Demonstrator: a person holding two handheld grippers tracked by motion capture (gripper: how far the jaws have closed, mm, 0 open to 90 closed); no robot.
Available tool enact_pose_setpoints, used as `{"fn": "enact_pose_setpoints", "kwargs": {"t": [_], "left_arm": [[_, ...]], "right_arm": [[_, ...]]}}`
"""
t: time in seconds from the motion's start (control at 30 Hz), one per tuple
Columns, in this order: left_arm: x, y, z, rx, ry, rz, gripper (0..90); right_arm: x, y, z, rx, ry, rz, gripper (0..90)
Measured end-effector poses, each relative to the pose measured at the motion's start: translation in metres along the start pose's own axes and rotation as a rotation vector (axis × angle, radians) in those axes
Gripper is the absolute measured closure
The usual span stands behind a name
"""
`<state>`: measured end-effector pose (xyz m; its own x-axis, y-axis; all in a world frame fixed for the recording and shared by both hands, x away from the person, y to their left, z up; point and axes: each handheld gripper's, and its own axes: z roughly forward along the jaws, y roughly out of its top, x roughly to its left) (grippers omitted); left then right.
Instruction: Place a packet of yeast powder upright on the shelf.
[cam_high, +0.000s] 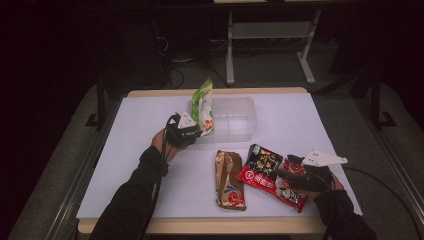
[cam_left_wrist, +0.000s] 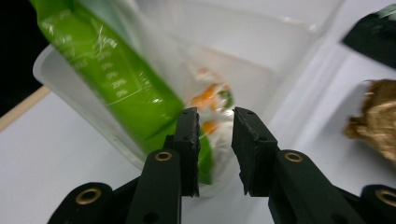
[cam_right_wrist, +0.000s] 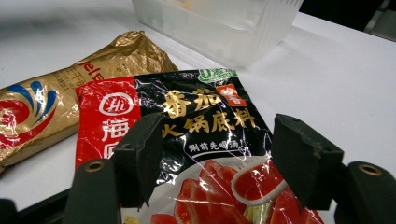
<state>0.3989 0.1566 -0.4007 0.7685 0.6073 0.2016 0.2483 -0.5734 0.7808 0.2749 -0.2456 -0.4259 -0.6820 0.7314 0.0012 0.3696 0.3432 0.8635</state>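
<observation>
Hovering nearest you, right gripper (cam_high: 292, 172), jaws spread wide over red-and-black hotpot soup base packet (cam_right_wrist: 196, 154) lying flat on white table (cam_high: 145, 130); nothing gripped. Gold snack packet (cam_high: 229, 180) just beside, at its left. Farther off, left gripper (cam_left_wrist: 215, 140) pinches green-and-white packet (cam_left_wrist: 116, 79) at its lower edge, tilted over near rim of clear plastic bin (cam_high: 235, 120). Likely step: binning packets. Next, you lower and release green one inside, then close right jaws on soup base.

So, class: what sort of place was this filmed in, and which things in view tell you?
Probably a lab or workshop set up for recording, not a kitchen: a plain white table in a dark room, a bare metal desk frame behind it, cables on the floor, and packaged foods beside a clear plastic bin.
</observation>
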Motion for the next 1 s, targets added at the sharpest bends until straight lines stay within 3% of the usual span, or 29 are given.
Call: {"fn": "enact_pose_setpoints", "kwargs": {"t": [0.23,0.3,0.57,0.7,0.83,0.97,1.0], "left_arm": [[-0.013,-0.005,-0.023,-0.088,-0.099,-0.050,52.6],[-0.017,-0.010,-0.028,-0.105,-0.149,-0.072,48.6],[-0.027,-0.024,-0.036,-0.108,-0.270,-0.127,36.6],[-0.035,-0.028,-0.032,-0.100,-0.328,-0.152,33.4],[-0.040,-0.031,-0.019,-0.073,-0.355,-0.169,29.3],[-0.043,-0.034,-0.003,-0.044,-0.381,-0.207,26.6],[-0.044,-0.035,0.001,-0.041,-0.387,-0.222,26.6]], "right_arm": [[0.002,0.001,0.001,0.013,0.033,-0.011,43.1],[0.003,0.001,0.001,0.017,0.044,-0.019,47.8],[0.016,0.007,0.001,0.034,0.087,-0.060,58.2],[0.026,0.010,0.002,0.053,0.122,-0.075,62.9],[0.040,0.014,0.003,0.077,0.167,-0.086,67.9],[0.061,0.017,0.008,0.094,0.245,-0.116,75.6],[0.061,0.017,0.008,0.094,0.245,-0.116,75.6]]}}
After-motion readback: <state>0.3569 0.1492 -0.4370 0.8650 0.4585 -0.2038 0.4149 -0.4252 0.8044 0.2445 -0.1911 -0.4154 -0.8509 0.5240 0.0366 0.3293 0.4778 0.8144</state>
